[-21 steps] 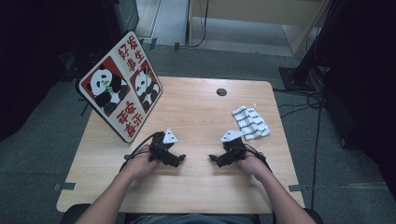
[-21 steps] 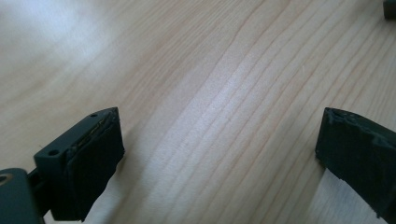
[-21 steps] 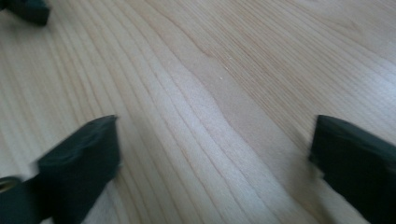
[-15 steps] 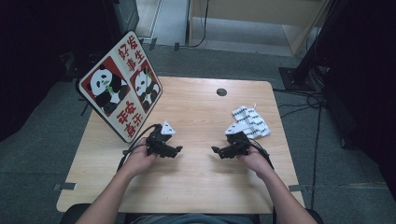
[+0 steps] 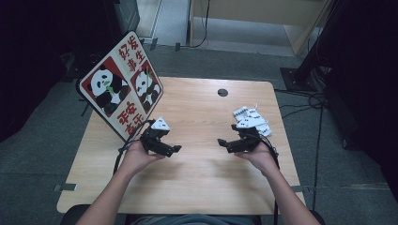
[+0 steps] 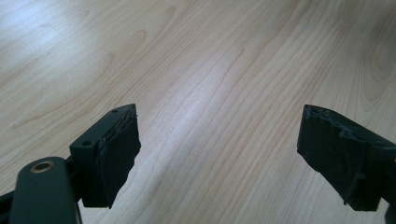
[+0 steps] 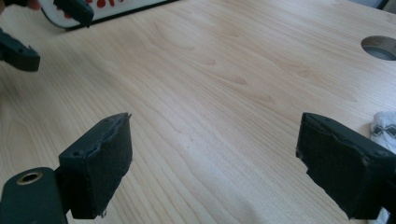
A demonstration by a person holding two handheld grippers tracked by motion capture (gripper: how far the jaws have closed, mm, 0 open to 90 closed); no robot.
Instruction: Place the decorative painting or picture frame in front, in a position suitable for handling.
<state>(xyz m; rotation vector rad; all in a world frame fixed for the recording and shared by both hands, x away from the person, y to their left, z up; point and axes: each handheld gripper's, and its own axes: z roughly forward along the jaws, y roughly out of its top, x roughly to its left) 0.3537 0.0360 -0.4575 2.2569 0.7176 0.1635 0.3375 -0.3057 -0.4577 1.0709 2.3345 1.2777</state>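
Both grippers sit low over the bare middle of the desk (image 5: 202,183), one in each of the person's hands, tips turned toward each other. The left gripper (image 5: 174,149) has its jaws spread wide, nothing between them but wood grain. The right gripper (image 5: 222,142) is the same, jaws wide apart and holding nothing. Just behind the right gripper, near the desk's right edge, lies a crumpled white cloth (image 5: 253,118) with a black pattern; a corner of it peeks past the jaw in the right gripper view. Further back, a round cable hole (image 5: 222,92) near the far edge. Off the left edge leans a panda sign (image 5: 122,91), with red Chinese characters too small to read reliably.
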